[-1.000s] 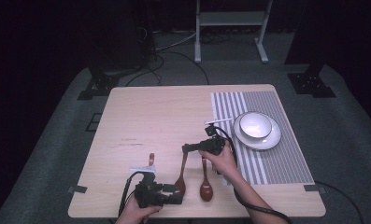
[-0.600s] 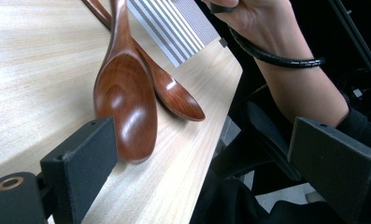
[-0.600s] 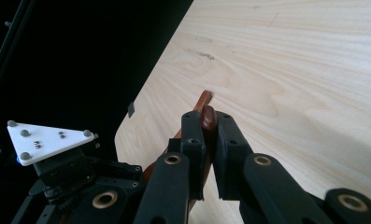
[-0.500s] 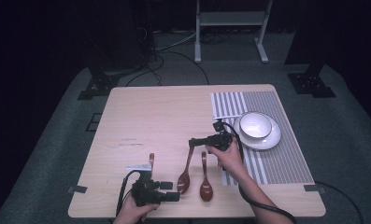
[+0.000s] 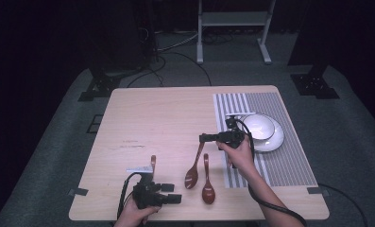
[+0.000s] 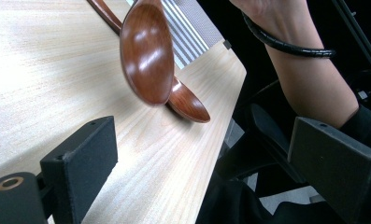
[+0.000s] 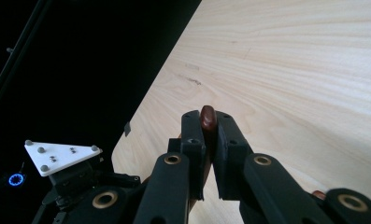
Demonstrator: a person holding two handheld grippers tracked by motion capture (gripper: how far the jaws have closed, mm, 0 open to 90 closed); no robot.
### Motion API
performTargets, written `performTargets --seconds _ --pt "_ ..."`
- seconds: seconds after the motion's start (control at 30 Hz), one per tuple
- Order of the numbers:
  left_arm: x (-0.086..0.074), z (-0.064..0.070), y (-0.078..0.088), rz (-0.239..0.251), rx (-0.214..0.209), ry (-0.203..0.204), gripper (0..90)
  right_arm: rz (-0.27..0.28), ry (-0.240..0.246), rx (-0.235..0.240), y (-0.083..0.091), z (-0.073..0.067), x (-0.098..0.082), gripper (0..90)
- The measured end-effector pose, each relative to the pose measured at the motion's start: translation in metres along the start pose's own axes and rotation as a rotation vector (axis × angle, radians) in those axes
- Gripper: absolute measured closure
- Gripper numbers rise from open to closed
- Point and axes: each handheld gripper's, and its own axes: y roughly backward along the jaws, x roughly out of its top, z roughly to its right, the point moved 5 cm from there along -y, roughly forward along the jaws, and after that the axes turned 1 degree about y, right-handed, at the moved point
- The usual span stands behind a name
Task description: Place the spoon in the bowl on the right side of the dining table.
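Right gripper (image 5: pixel 205 138) clamps a spoon (image 5: pixel 193 170) by its handle tip beside the second spoon (image 5: pixel 208 188).
Carry it level, slowly; left gripper (image 5: pixel 174 199), jaws apart, waits nearby.

Right of left gripper (image 5: pixel 174 193), on table (image 5: pixel 157 118): two spoons side by side. Nearer spoon (image 5: pixel 192 174) with handle tip in right gripper (image 5: pixel 203 138); other spoon (image 5: pixel 208 188) beside it. Third spoon (image 5: pixel 153 162) just behind left gripper. Right of right gripper: bowl (image 5: pixel 258 126) on plate (image 5: pixel 276 139), on mat (image 5: pixel 289 165).

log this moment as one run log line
right claw: shut on dark wooden spoon's handle, lifted | left claw: open, idle | second wooden spoon: flat on light wooden table
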Motion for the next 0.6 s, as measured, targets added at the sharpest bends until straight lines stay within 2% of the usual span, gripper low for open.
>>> performTargets --seconds 0.6 --pt "0.0 0.001 0.0 0.001 -0.003 -0.003 7.0 0.084 -0.017 -0.045 0.039 0.006 0.015 83.6"
